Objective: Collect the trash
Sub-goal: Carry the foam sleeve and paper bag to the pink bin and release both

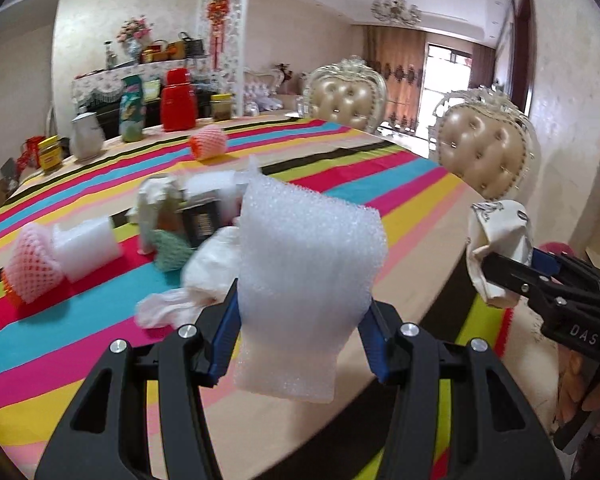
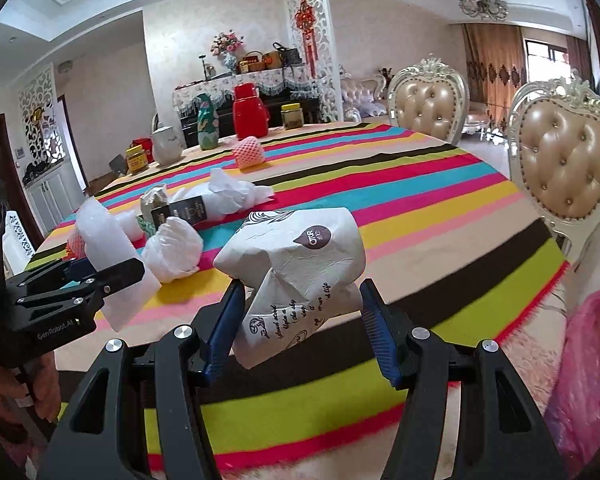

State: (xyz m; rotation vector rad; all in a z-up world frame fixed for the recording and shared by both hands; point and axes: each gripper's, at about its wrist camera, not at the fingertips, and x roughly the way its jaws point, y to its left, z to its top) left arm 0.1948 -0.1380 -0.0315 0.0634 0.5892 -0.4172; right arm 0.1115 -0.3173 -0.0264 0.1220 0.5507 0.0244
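Right of both loads sits the pink bag point(image 2: 592, 364); right gripper point(image 2: 300, 300), pinching crumpled paper point(image 2: 296, 264), is nearer than left gripper point(image 1: 300, 312), clamping foam point(image 1: 308, 276).

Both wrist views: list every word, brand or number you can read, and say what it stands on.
"DAS": body of the right gripper, seen from the left wrist.
"GenRobot.AI": body of the left gripper, seen from the right wrist.
Script lettering on the crumpled paper bag in the right gripper: mostly unreadable, and the round brown badge too.
Gold print on the black packet: too small.
Jar labels at the far end of the table: blurred.
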